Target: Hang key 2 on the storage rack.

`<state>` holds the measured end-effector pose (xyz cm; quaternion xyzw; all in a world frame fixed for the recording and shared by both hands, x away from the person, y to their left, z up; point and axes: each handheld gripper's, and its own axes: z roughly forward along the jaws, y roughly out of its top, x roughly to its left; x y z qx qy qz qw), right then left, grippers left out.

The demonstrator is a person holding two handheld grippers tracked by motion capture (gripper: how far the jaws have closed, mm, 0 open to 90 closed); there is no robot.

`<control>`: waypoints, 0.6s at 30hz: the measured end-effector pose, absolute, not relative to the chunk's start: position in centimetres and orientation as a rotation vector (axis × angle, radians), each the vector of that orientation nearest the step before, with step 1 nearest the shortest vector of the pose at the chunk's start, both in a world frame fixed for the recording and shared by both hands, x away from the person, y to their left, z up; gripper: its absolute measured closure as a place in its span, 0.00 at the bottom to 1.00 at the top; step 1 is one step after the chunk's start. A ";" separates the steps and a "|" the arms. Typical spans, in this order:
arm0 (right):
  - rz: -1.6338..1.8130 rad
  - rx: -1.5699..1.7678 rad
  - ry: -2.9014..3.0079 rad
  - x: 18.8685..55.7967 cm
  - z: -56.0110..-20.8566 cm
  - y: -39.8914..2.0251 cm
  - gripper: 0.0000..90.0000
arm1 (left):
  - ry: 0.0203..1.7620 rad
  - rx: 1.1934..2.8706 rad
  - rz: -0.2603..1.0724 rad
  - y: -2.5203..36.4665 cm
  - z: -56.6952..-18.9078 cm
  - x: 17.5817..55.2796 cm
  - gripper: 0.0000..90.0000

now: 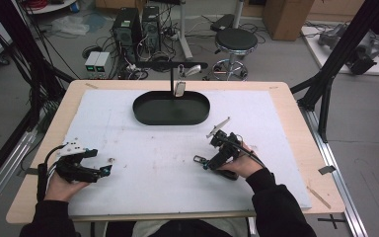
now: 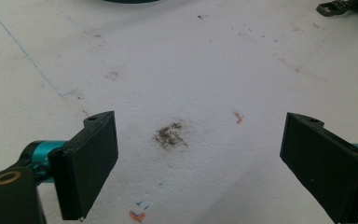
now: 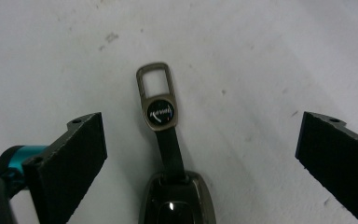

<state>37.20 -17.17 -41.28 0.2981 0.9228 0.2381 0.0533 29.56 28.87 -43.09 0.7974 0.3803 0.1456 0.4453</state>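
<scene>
My right gripper (image 3: 200, 154), jaws wide apart, straddles the key fob (image 3: 177, 203) lying flat at bottom centre on the white counter (image 3: 261, 56), lined up to grasp it. My left gripper (image 2: 200, 158) hovers open, idle.

A dark grey key fob (image 3: 177, 198) with a glossy black face lies between the open black jaws of the right tongs (image 3: 200, 154). Its black strap (image 3: 170, 149) ends ahead of the jaws in a dull grey metal loop (image 3: 154, 88) bearing a round black badge (image 3: 161, 113) with pale lettering. The left tongs (image 2: 200, 158) are black too, with teal metal at the jaw base. Between them, the white mat (image 2: 177, 60) shows a grey-brown smudge (image 2: 170, 135), small orange marks (image 2: 237, 117) and a thin blue line. Beyond both tongs sits a black oval tray (image 1: 171, 108). The desk (image 1: 296, 113) edge is pale wood.
</scene>
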 end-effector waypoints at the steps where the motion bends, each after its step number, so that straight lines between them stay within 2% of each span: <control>1: 0.721 0.908 2.803 37.1 -41.5 -17.2 0.01 | 0.945 1.972 0.360 28.8 -43.1 29.6 0.13; 7: 0.708 0.880 2.793 36.4 -41.9 -17.3 0.06 | 0.946 1.974 0.359 28.8 -43.1 29.6 0.13; 10: 0.702 0.860 2.786 36.0 -42.1 -17.4 0.16 | 0.945 1.974 0.359 28.8 -43.1 29.6 0.13; 12: 0.708 0.847 2.784 36.0 -42.2 -17.4 0.19 | 0.942 1.979 0.361 28.9 -43.1 29.6 0.13; 13: 0.723 0.840 2.782 35.9 -42.2 -17.4 0.26 | 0.944 1.976 0.360 28.8 -43.1 29.6 0.13; 17: 0.725 0.806 2.789 35.6 -42.3 -17.2 0.40 | 0.945 1.978 0.361 28.9 -43.1 29.6 0.13; 18: 0.725 0.806 2.789 35.6 -42.3 -17.2 0.40 | 0.945 1.978 0.361 28.9 -43.1 29.6 0.13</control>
